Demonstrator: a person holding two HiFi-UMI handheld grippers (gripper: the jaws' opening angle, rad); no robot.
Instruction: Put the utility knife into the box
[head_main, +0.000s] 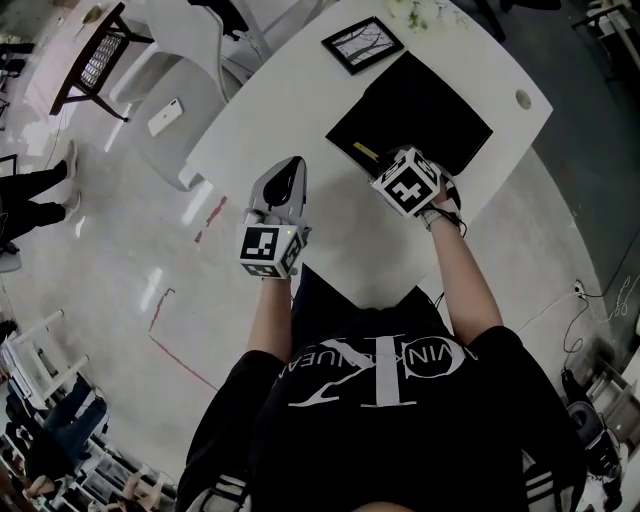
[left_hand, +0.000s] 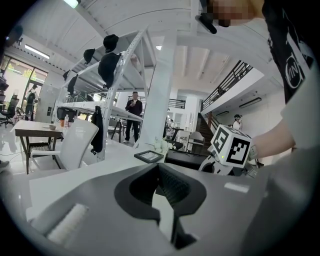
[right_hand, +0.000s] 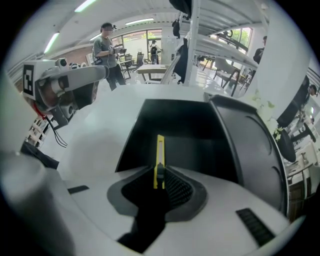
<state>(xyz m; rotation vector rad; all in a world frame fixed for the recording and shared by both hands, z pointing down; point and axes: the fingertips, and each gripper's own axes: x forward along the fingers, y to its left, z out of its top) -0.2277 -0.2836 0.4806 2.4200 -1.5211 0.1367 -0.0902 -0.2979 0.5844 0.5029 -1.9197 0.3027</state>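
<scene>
The yellow utility knife (right_hand: 159, 159) is clamped between the jaws of my right gripper (right_hand: 159, 177), its tip pointing forward into the open black box (right_hand: 185, 125). From the head view, the knife (head_main: 365, 152) pokes out over the near left edge of the box (head_main: 420, 105), with the right gripper (head_main: 374, 163) just before that edge. My left gripper (head_main: 289, 170) hovers over the white table (head_main: 290, 110) to the left of the box, jaws together with nothing between them. In its own view the left gripper (left_hand: 162, 192) shows only table beyond.
A black-framed picture (head_main: 362, 44) lies on the table beyond the box. The box lid (right_hand: 250, 150) stands open on the right. A round cable hole (head_main: 523, 99) sits near the table's right end. White chairs (head_main: 180, 35) stand past the left edge.
</scene>
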